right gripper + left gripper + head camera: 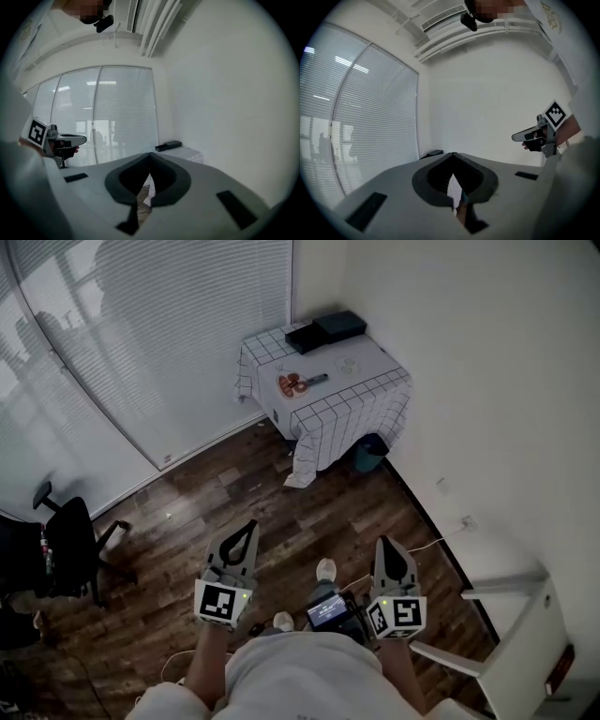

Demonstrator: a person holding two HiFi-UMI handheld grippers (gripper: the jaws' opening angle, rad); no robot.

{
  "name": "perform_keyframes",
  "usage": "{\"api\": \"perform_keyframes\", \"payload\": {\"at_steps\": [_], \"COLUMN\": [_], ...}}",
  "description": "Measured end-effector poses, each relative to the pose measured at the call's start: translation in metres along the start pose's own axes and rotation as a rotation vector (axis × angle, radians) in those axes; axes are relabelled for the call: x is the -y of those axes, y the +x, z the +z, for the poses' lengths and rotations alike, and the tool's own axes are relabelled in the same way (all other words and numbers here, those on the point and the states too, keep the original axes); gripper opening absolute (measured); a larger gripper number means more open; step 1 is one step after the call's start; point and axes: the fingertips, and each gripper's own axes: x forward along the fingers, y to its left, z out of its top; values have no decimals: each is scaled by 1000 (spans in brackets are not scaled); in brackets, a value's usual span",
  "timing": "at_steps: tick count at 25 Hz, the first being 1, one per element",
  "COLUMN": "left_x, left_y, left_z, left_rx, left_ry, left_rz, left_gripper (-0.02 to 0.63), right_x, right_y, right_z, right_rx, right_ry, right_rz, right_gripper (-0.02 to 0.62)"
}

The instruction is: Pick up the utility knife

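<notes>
Far off in the room's corner stands a small table (352,409) under a white checked cloth. On it lies a slim dark thing (316,380) that may be the utility knife, beside an orange-red object (291,384). Both grippers are held level near my body, well short of the table. In the head view, my left gripper (249,525) and right gripper (391,546) have their jaw tips together with nothing between them. The left gripper view shows its jaws (453,154) meeting at the tip. The right gripper view shows the same (150,153), with the table (187,153) beyond.
Two black boxes (326,331) sit at the table's back, and a teal bin (368,454) stands under it. A black office chair (66,545) is at the left. White furniture (525,634) stands at the lower right, and a cable (441,535) runs along the wall. Dark wood floor lies between.
</notes>
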Motion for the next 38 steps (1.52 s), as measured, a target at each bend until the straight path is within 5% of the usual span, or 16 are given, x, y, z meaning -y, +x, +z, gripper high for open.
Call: {"api": "perform_keyframes", "payload": {"at_steps": [16,24,38], "left_x": [-26,-48,-135], "left_y": [147,175,320], "left_z": [15,7,-19], "left_rx": [11,-33,-62], "left_ry": [-2,-12,-22], "left_rz": [140,181,74], "left_gripper": [5,5,5], "right_x": [91,106,118], "right_y": [148,199,348], "right_z": [45,43,41], "right_rx": [40,17,-59], "right_ry": [-22,-6,-39], "right_rz": [153,184,127], "right_gripper": [6,6,6]}}
